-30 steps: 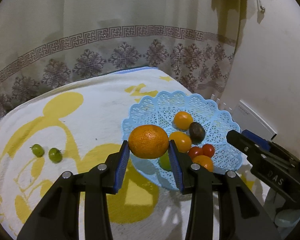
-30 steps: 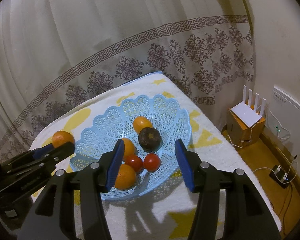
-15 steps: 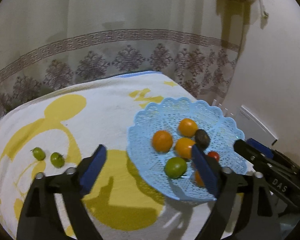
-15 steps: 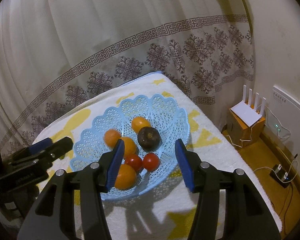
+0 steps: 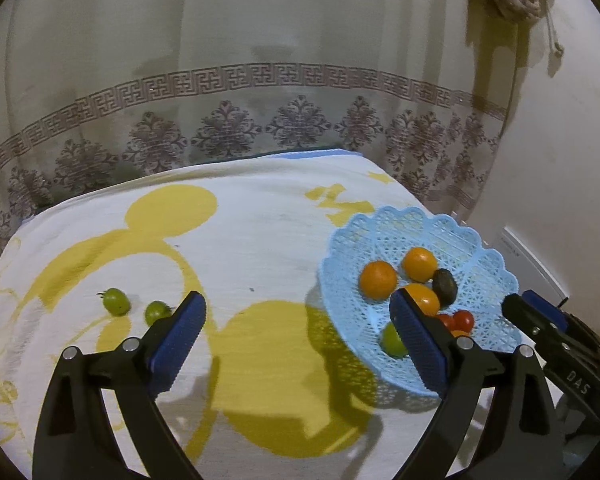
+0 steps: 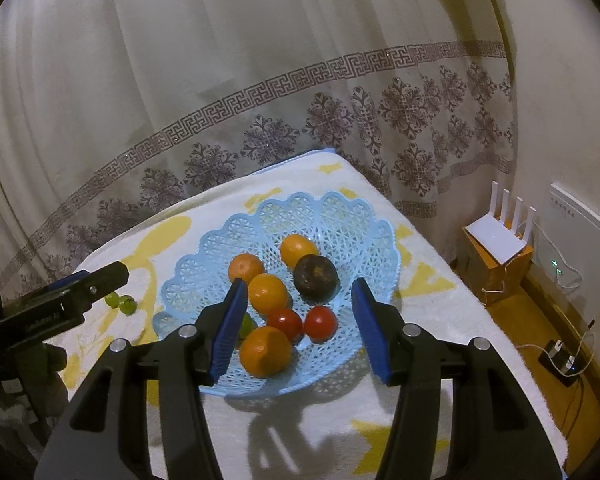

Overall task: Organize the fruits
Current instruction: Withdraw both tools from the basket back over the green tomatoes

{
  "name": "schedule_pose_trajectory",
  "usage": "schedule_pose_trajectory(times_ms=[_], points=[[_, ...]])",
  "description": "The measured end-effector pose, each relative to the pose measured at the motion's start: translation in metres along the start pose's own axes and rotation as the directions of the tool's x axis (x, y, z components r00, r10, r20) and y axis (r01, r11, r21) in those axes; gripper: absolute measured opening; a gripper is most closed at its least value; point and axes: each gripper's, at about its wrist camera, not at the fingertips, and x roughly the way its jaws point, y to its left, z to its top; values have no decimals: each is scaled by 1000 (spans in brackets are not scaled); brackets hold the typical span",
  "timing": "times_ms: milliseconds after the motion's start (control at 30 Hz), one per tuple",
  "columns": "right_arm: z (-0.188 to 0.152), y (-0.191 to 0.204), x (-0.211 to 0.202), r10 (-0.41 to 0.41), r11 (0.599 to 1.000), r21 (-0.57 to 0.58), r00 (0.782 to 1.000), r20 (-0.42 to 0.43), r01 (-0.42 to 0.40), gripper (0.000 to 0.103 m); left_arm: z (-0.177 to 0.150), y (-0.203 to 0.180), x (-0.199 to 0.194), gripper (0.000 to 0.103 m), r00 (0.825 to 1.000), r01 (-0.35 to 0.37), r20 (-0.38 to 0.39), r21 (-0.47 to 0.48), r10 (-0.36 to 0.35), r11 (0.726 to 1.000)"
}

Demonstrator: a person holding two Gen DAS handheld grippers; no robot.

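Left wrist view: left gripper (image 5: 298, 330) has just sprung wide (nothing between), orange (image 5: 378, 280) lying in the basket (image 5: 492, 344) beyond its right finger.

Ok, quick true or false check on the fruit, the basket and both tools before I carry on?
1. The left tool holds an orange. False: its jaws have just been opening and nothing is between them.
2. Two small green fruits lie on the white-and-yellow cloth, outside the light blue lattice plastic basket. True.
3. The basket holds only oranges. False: it also holds two red tomatoes, a dark brown round fruit and a green fruit.
4. The right tool is open, with nothing gripped. True.
5. The basket lies tipped over. False: it sits upright on the cloth.
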Motion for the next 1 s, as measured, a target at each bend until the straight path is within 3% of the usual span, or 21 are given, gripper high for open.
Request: schedule_pose_trajectory(times_ms=[133, 500, 1000], points=[[1, 7, -1, 13, 1000, -8, 1000, 10, -13, 63, 3, 18, -5, 94, 1000, -27, 11, -29, 27, 999], [3, 49, 5, 72, 994, -80, 997, 0, -72, 63, 3, 73, -11, 97, 993, -114, -6, -124, 115, 986], [-17, 130, 28, 177, 953, -235, 980, -90, -193, 63, -8, 138, -7, 97, 971, -236, -18, -182, 237, 955]])
